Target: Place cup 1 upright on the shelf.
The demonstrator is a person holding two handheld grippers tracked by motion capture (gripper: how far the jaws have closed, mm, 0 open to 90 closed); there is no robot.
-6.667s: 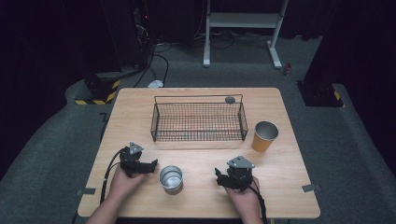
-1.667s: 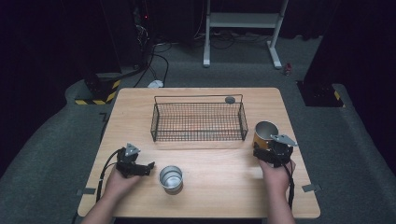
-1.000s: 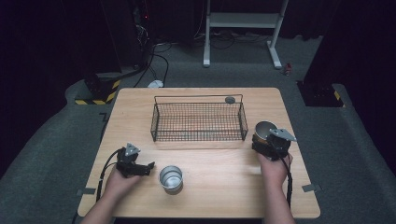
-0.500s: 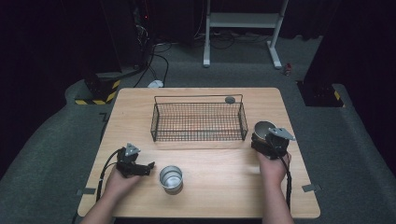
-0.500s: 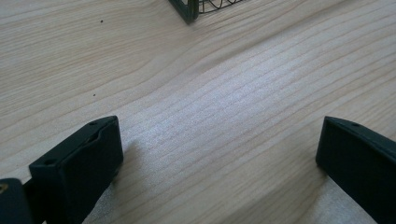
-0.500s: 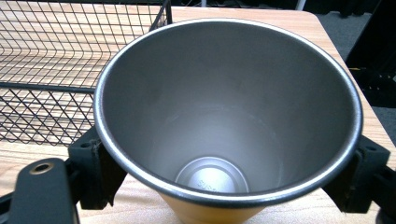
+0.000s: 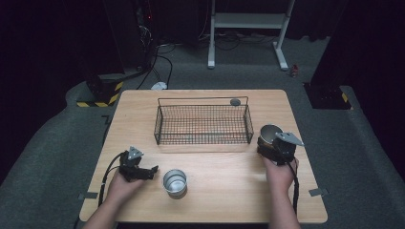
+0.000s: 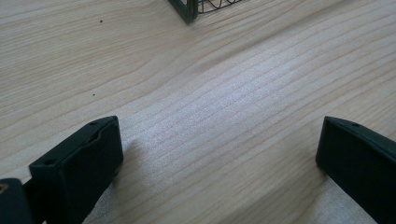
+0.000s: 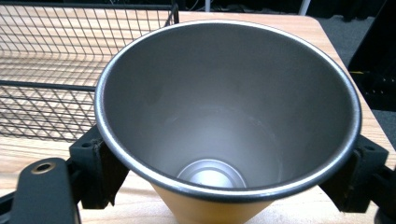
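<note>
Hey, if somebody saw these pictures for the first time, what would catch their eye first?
Probably the orange metal cup with the grey inside, clamped between the right gripper jaws near the table's right edge, beside the black wire basket. Next, the small silver metal cup standing upright near the front of the light wooden table, with the left gripper open and empty just left of it.
</note>
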